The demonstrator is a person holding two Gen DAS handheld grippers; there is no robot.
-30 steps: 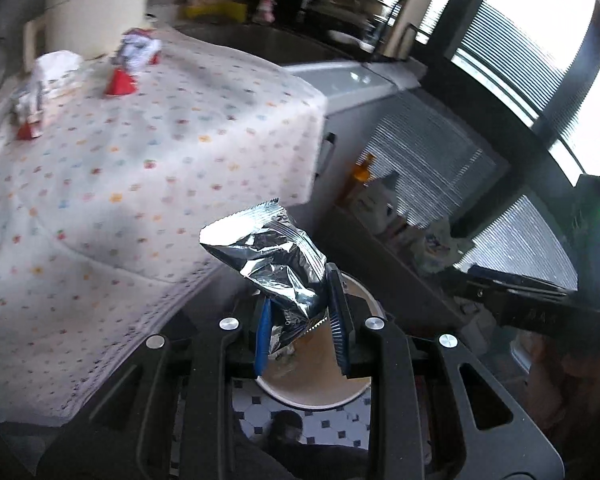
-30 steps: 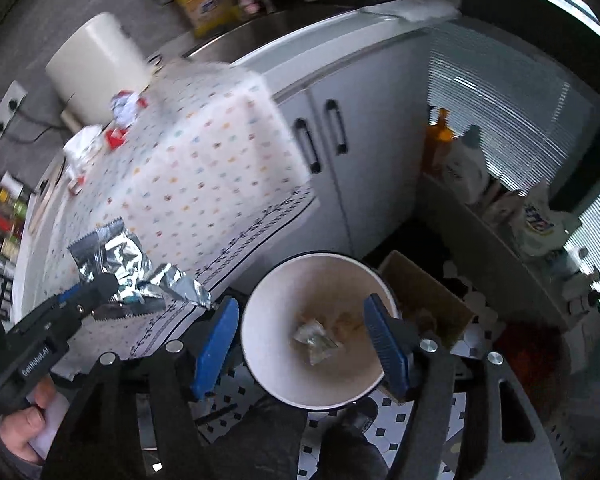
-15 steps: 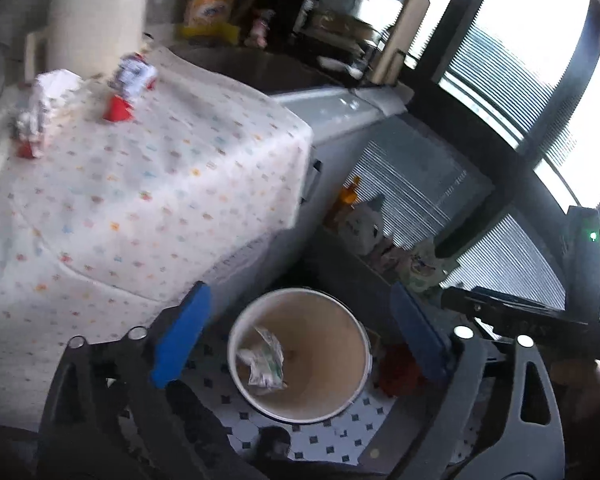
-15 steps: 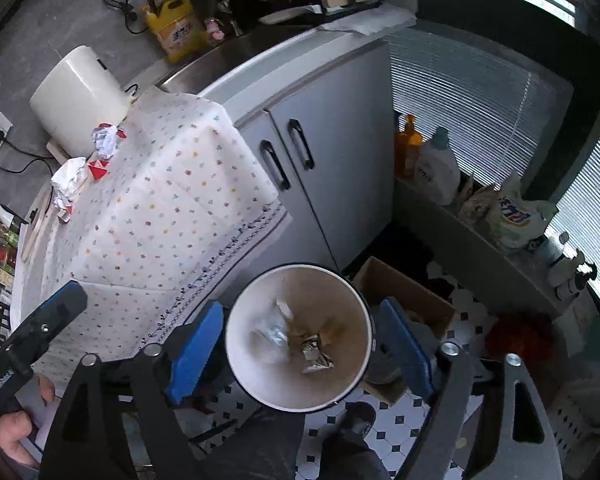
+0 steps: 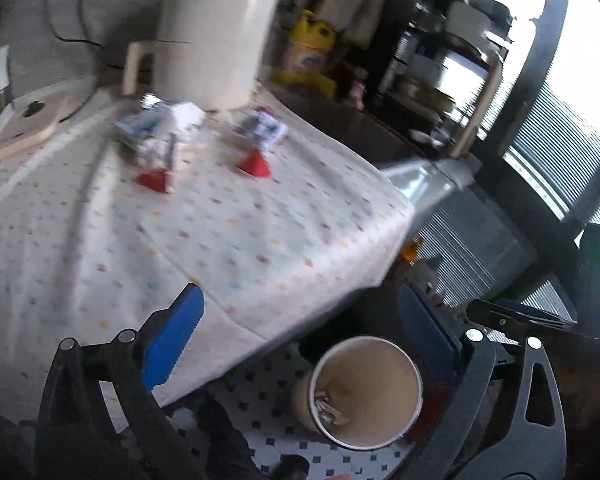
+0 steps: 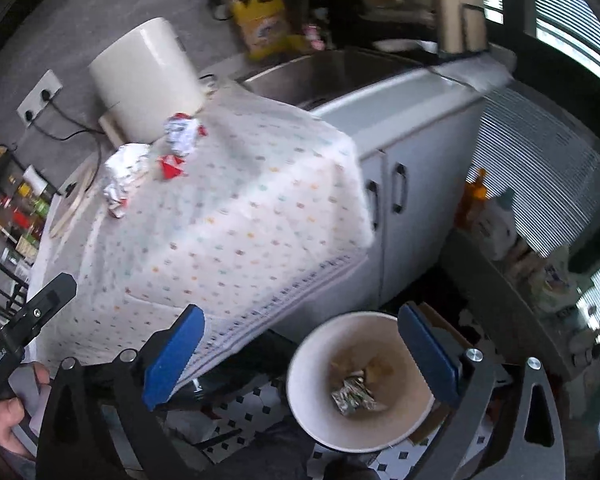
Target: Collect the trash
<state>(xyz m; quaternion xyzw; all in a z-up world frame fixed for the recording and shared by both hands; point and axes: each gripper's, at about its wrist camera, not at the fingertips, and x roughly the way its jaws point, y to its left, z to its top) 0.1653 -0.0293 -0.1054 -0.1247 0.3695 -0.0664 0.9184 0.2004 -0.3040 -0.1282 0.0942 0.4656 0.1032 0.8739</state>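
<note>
Tongs: left gripper [image 5: 296, 336] and right gripper [image 6: 300, 356] both opening wide, nothing between the pads.
Trash: foil wrapper [image 6: 354, 394] in bin [image 6: 300, 384] below; crumpled wrappers [image 6: 182, 134] far ahead.
Edge: tablecloth [image 6: 228, 232] overhang beside bin.
Blurred: left view.

Hard daylight pours through the slatted window blinds [image 5: 556, 184] at the right, blown out to white glare, while the left wrist view smears with motion blur over the dotted white cloth-covered surface [image 5: 220, 232], and both fisheye views bend and darken toward their corners.
</note>
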